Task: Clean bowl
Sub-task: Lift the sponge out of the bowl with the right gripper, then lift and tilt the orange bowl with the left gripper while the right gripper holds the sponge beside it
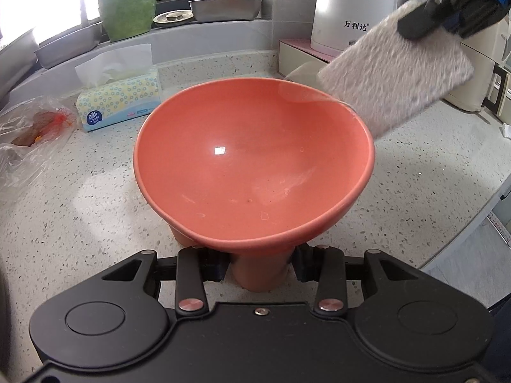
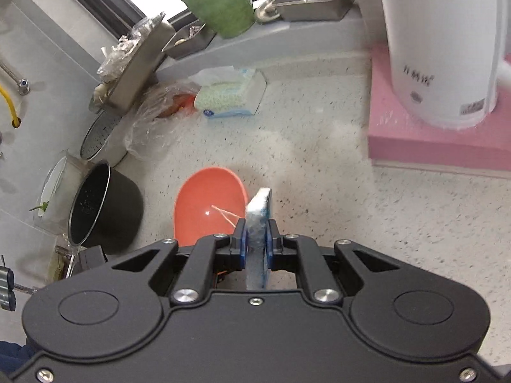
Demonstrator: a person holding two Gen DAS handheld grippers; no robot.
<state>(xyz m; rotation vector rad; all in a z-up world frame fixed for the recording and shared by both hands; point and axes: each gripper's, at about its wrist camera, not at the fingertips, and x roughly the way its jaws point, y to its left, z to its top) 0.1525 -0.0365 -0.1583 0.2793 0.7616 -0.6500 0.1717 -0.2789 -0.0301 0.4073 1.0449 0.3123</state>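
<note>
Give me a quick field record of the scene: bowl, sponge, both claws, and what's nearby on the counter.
bowl: orange footed bowl, tilted toward the left camera, inside looks mostly clean
left claw: shut on the bowl's foot
sponge: grey-white pad, above the bowl's far right rim, blurred
right claw: shut on the sponge
contact: cannot tell if the sponge touches the rim
nearby: tissue pack, white kettle, black pot
counter: speckled stone

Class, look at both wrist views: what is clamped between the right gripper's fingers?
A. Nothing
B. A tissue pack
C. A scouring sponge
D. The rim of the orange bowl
C: the right gripper is shut on a scouring sponge, held beside the orange bowl, not in it.
</note>
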